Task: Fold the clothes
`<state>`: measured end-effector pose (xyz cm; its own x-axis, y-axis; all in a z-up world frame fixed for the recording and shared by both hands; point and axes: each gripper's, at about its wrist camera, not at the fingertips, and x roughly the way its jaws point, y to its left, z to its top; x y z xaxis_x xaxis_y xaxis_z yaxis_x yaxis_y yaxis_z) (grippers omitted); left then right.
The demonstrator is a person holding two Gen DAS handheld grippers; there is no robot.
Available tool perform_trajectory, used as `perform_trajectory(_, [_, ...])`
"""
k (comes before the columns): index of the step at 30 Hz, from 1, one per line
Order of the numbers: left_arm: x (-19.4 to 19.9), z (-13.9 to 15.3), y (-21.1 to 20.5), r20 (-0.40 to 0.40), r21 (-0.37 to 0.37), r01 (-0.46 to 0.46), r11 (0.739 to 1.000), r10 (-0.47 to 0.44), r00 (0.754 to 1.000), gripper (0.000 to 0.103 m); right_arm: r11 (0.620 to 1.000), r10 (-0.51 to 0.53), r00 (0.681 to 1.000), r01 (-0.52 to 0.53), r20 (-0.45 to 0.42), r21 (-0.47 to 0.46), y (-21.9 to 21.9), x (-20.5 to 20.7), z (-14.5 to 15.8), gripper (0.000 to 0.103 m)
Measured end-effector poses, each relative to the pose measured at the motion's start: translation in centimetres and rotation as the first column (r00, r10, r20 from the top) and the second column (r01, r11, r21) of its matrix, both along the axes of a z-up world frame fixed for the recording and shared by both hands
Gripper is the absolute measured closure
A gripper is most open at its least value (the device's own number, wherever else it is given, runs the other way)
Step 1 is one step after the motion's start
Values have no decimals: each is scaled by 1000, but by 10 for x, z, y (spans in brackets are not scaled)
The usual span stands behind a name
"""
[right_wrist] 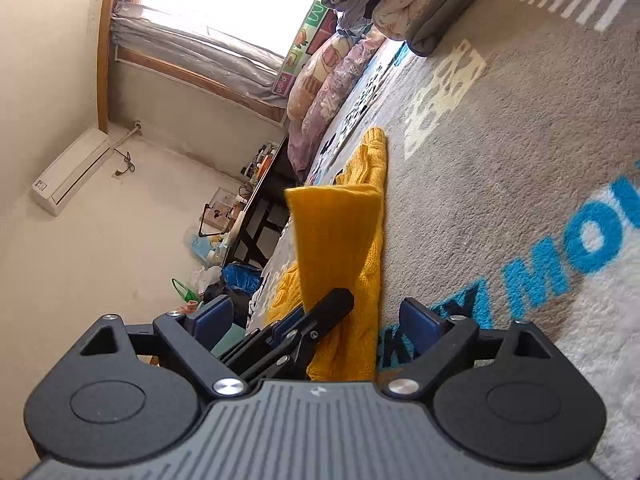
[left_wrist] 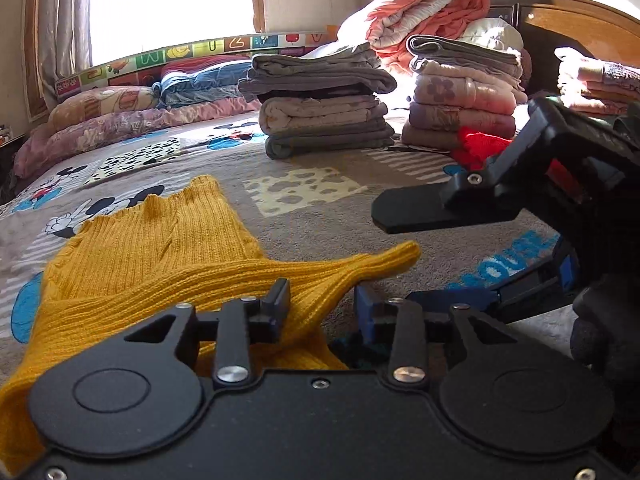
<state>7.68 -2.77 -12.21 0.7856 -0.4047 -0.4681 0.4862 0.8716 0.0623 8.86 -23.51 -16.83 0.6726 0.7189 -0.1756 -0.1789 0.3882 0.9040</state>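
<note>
1. The bed fills the scene, covered by a grey cartoon-print blanket; a rolled coral quilt lies at its far end by the headboard.
2. Two stacks of folded clothes stand far off, side by side; a red garment lies at the foot of the right stack.
3. The yellow knit sweater lies spread on the near left of the bed; one sleeve runs rightward between the left jaws.
4. The left gripper has its jaws partly apart, the sleeve lying loose between them.
5. The right gripper has its jaws wide apart, clamped on nothing.
</note>
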Motion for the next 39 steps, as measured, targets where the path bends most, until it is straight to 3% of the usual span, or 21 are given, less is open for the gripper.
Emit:
perform_trajectory(2, [-7, 11, 13, 5, -40, -3, 999, 3, 1000, 62, 1000, -18, 1000, 18, -19, -1, -1, 2, -5, 14])
perform_trajectory(6, [-15, 34, 68, 26, -196, -124, 973, 131, 991, 62, 1000, -24, 999, 24, -46, 2, 0, 5, -9, 14])
perform_trajectory(10, [-15, 45, 136, -14, -360, -296, 885, 313, 950, 62, 1000, -27, 995, 27, -97, 1, 11, 4, -10, 14])
perform_trajectory(15, [-15, 37, 203, -129, -462, -470, 752, 468, 874, 63, 992, -125, 984, 128, -130, 19, 27, 8, -14, 18])
perform_trajectory(17, [-14, 33, 214, -158, -477, -492, 728, 480, 863, 64, 982, -179, 974, 186, -142, 37, 30, 11, -17, 21])
perform_trajectory(20, [-10, 27, 214, -188, -473, -487, 734, 456, 870, 64, 962, -246, 954, 262, -172, 76, 33, 17, -26, 39])
perform_trajectory(22, [-7, 24, 207, -196, -443, -472, 762, 431, 881, 64, 956, -248, 949, 273, -195, 111, 34, 21, -35, 62])
perform_trajectory(24, [-3, 21, 199, -203, -415, -451, 790, 403, 892, 64, 954, -237, 951, 266, -197, 138, 34, 23, -37, 73])
perform_trajectory(30, [1, 19, 174, -170, -337, -323, 884, 281, 945, 68, 951, -189, 972, 216, -140, 219, 33, 26, -21, 82])
perform_trajectory(34, [0, 17, 161, -168, -293, -250, 923, 208, 964, 68, 946, -185, 979, 201, -86, 254, 23, 21, -5, 88])
perform_trajectory(39, [2, 8, 150, -206, -208, -199, 958, 156, 966, 70, 943, -178, 982, 187, -58, 276, 11, 14, 4, 89])
